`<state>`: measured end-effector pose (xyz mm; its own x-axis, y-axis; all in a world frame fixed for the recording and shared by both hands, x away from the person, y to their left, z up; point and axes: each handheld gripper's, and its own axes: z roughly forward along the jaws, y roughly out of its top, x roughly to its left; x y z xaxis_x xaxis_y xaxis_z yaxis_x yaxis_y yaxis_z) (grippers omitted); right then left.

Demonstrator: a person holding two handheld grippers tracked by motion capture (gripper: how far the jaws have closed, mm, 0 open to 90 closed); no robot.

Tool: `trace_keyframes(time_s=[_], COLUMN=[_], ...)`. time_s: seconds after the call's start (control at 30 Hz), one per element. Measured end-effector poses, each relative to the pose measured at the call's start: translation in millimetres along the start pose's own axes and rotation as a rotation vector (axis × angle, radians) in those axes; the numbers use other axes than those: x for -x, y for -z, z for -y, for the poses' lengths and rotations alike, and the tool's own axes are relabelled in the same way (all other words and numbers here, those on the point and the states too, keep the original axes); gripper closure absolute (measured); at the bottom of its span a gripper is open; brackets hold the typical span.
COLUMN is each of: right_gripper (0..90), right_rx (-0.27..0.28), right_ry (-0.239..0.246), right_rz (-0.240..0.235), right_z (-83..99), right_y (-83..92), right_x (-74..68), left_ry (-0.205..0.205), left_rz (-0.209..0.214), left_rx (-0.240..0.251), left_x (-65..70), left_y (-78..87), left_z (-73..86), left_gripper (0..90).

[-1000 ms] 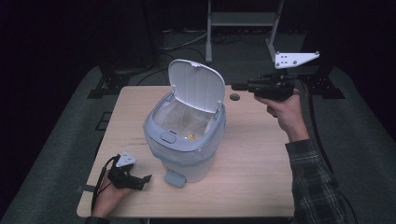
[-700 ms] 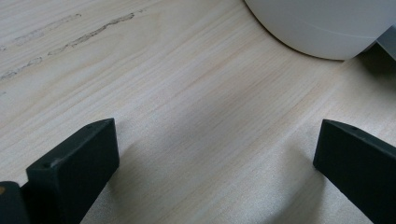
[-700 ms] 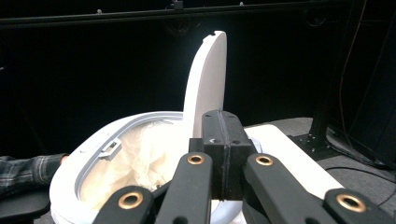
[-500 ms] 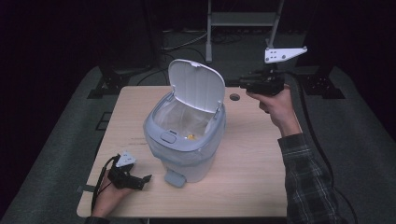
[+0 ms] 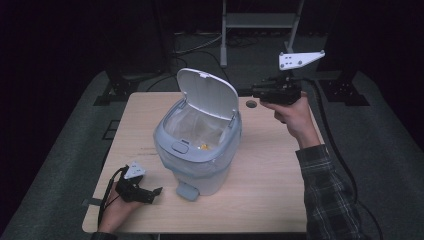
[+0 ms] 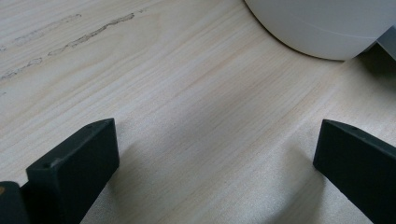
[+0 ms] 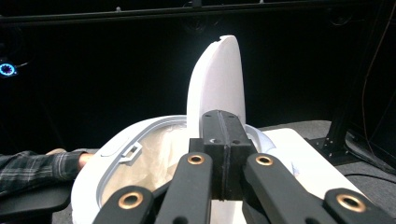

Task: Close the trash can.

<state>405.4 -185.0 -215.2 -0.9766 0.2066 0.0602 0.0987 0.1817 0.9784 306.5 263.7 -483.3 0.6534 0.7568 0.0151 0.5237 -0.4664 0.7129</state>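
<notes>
High view: a pale grey bin (image 5: pixel 197 150) stands at the centre of the frame on a wooden table (image 5: pixel 270 200), its white lid (image 5: pixel 207 94) raised upright at the back, a thin liner inside with a few yellow bits at the bottom. The right gripper (image 5: pixel 256 92) hangs in the upper right, level, jaws closed on nothing, just right of the lid with a gap between. A round hole (image 5: pixel 251 104) in the tabletop lies under it. The left gripper (image 5: pixel 156 192) rests on the table in the lower left, near the bin's pedal (image 5: pixel 187 191).

Left gripper view: 2 black jaws stand wide apart over bare wood; the bin's rounded base (image 6: pixel 322 25) fills the upper right.

Right gripper view: the 2 pads (image 7: pixel 215 140) meet at the centre, pressed together. The lid (image 7: pixel 217 84) rises edge-on right behind them, blocking the way ahead; a plaid sleeve (image 7: pixel 32 170) sits at the far left.
</notes>
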Motion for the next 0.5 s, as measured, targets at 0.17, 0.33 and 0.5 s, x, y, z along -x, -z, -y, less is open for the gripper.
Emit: trace_keyframes(time_s=[0.17,0.33,0.5], right_gripper=[90.0,90.0,90.0], right_rx=[-0.015,-0.033,-0.042], right_ry=[0.010,0.015,0.023], right_rz=[-0.012,-0.026,-0.042], right_z=[-1.5,-2.5,-2.8], right_y=[-5.0,-11.1,-17.4], right_x=[-4.5,-8.5,-11.5], left_ry=[0.000,0.000,0.000], left_rz=[0.000,0.000,0.000], left_rx=[0.000,0.000,0.000], left_x=[0.0,0.0,0.0], left_y=[0.0,0.0,0.0], left_z=[0.0,0.0,0.0], left_gripper=[0.0,0.0,0.0])
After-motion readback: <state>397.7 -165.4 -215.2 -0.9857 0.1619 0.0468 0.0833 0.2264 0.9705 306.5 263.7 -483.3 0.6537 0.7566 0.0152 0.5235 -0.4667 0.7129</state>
